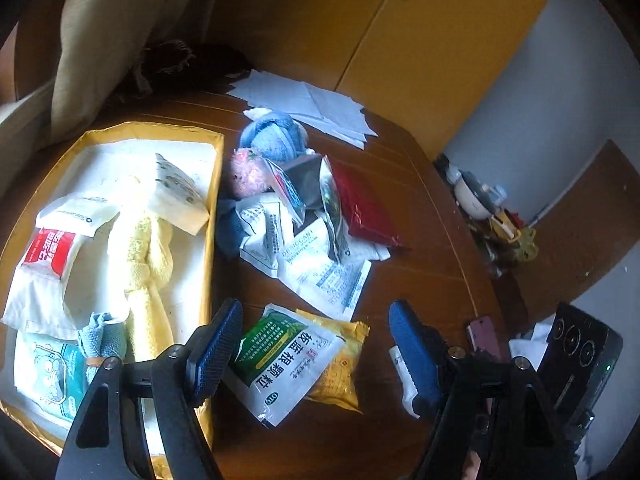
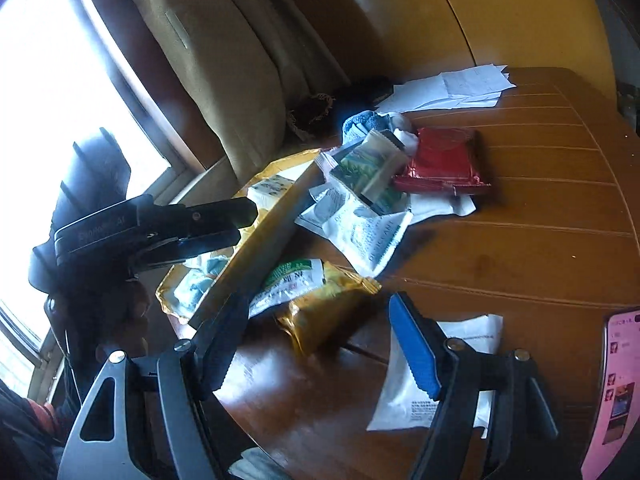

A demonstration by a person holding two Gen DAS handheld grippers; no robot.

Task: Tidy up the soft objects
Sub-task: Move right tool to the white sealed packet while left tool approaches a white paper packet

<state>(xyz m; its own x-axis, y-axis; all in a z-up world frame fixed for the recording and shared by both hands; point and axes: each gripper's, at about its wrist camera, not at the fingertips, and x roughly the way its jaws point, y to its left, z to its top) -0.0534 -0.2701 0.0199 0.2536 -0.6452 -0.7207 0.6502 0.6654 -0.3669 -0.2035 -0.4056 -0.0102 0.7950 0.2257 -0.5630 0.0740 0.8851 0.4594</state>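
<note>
At the left, a yellow box (image 1: 212,216) is seen on the wooden table (image 1: 432,264), filled with a yellow cloth (image 1: 144,256), a small blue cloth (image 1: 100,332) and white packets. Just beside its right wall a pile is heaped: a blue sock (image 1: 272,136), a pink plush (image 1: 248,176), white sachets and a red pouch (image 1: 362,204). Nearer, a green-and-white sachet (image 1: 280,356) is laid over a yellow packet (image 1: 340,372). The left gripper (image 1: 316,352) is held above these, jaws spread, nothing pinched. The right gripper (image 2: 316,344) is likewise spread and empty, a white paper (image 2: 440,372) under it.
</note>
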